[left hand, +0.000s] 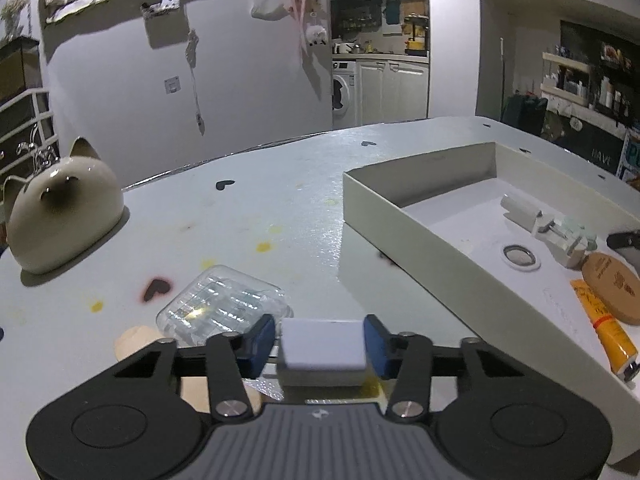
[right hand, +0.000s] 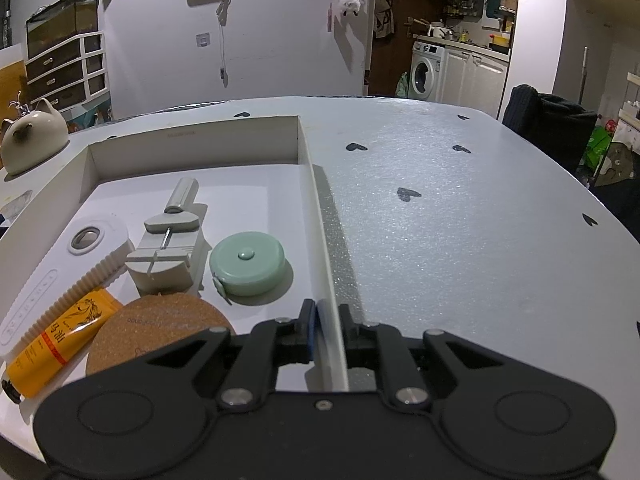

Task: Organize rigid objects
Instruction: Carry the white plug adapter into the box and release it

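My left gripper (left hand: 320, 338) is shut on a small white block (left hand: 323, 351), held just above the table left of the beige box (left hand: 380, 216). A clear plastic case (left hand: 224, 308) lies just ahead to the left. My right gripper (right hand: 326, 320) is shut on the right wall of the box (right hand: 320, 216). Inside the box lie a mint tape measure (right hand: 248, 262), a grey watch tool (right hand: 168, 248), a cork disc (right hand: 160, 332), an orange tube (right hand: 60, 344) and a white flat device (right hand: 64, 264).
A cream cat-shaped ceramic (left hand: 60, 212) stands at the table's left; it also shows in the right wrist view (right hand: 32, 136). A wooden piece (left hand: 136, 340) lies under my left gripper. The pale table (right hand: 460, 220) with black hearts extends right of the box.
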